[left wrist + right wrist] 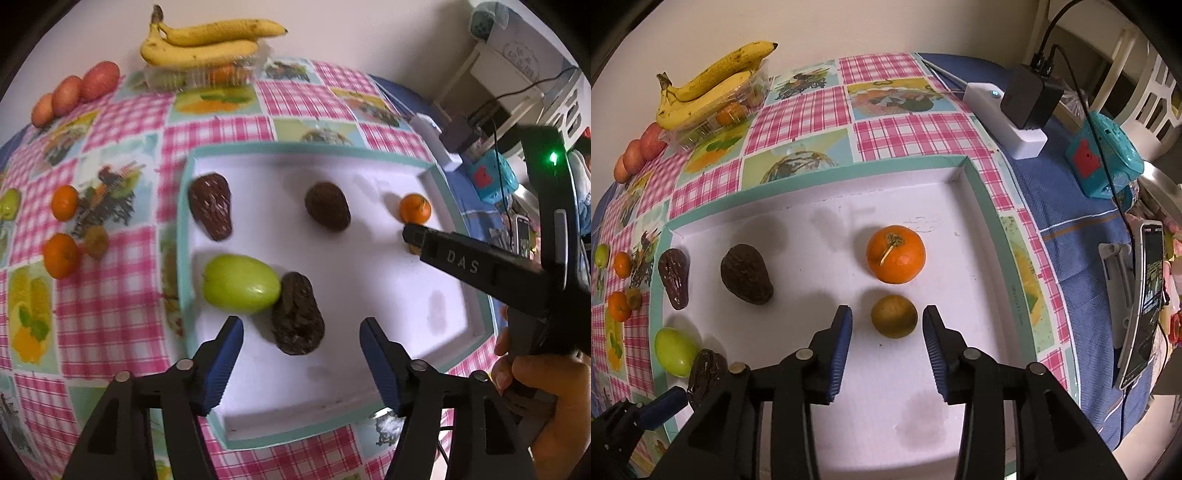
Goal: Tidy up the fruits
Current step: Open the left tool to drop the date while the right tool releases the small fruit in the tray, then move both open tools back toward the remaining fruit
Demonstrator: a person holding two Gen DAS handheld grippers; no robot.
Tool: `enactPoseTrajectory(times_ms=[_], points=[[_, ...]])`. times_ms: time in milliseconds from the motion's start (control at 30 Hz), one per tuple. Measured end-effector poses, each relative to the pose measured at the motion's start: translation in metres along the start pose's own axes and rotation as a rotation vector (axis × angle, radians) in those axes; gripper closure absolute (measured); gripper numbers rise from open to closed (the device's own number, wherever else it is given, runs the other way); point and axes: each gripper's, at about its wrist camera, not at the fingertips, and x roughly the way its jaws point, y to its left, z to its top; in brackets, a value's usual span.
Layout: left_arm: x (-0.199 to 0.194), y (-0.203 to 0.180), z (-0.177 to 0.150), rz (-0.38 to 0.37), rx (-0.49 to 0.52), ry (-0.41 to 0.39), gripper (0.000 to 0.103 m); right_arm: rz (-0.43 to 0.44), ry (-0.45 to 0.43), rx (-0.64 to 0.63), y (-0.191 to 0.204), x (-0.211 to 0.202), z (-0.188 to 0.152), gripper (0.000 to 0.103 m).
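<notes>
We see the right gripper (887,328) standing wide, with the brown fruit (894,316) between its fingers, not touched, near the tray's (988,218) right edge. The left gripper (301,350) is wide too, above the dark avocado (297,314) near the front edge.

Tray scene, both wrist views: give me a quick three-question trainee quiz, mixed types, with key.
1. True or false: the right hand-held gripper is clamped on the orange.
2. How many dark avocados lie in the tray? A) one B) three C) five
3. Fill in: the green apple touches a dark ______.

Key:
1. False. Its pads stand apart on either side of the small brown fruit and press on nothing; the orange lies beyond.
2. B: the far-left avocado, the middle avocado and the near avocado.
3. avocado, the near one, in front of the left hand-held gripper, which is open.
</notes>
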Motion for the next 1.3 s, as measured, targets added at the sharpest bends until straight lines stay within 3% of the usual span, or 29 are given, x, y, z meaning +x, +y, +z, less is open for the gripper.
enactPoseTrajectory(times_ms=[33, 233, 433, 567, 800, 833, 867, 900, 933, 1300], points=[[-0.003, 0.002, 0.001, 0.006, -0.004, -0.007, 0.029, 0.001, -0.006, 0.003, 0.0, -0.002, 0.001, 0.044], [-0.017, 0.021, 0.006, 0.068, -0.045, -0.057, 0.02, -0.012, -0.019, 0.008, -0.002, -0.006, 0.003, 0.034], [-0.03, 0.054, 0.012, 0.177, -0.14, -0.133, 0.003, -0.021, -0.013, 0.009, -0.003, -0.005, 0.001, 0.033], [-0.042, 0.083, 0.014, 0.257, -0.222, -0.196, 0.0, -0.03, -0.01, 0.002, -0.001, -0.004, 0.001, 0.033], [-0.063, 0.135, 0.007, 0.355, -0.378, -0.267, 0.0, -0.039, -0.01, -0.027, 0.007, -0.005, 0.001, 0.032], [-0.065, 0.142, 0.005, 0.367, -0.399, -0.272, 0.0, -0.037, -0.01, -0.032, 0.008, -0.005, 0.001, 0.03], [-0.066, 0.148, 0.005, 0.376, -0.419, -0.277, 0.0, -0.033, -0.013, -0.036, 0.01, -0.006, 0.001, 0.016], [-0.068, 0.153, 0.004, 0.381, -0.439, -0.28, 0.0, -0.03, -0.024, -0.039, 0.012, -0.008, 0.001, 0.01], [-0.068, 0.158, 0.003, 0.382, -0.452, -0.282, 0.0, -0.029, -0.036, -0.042, 0.014, -0.01, 0.001, 0.008], [-0.084, 0.195, -0.002, 0.398, -0.511, -0.317, 0.0, 0.067, -0.095, -0.04, 0.051, -0.021, 0.002, 0.008]])
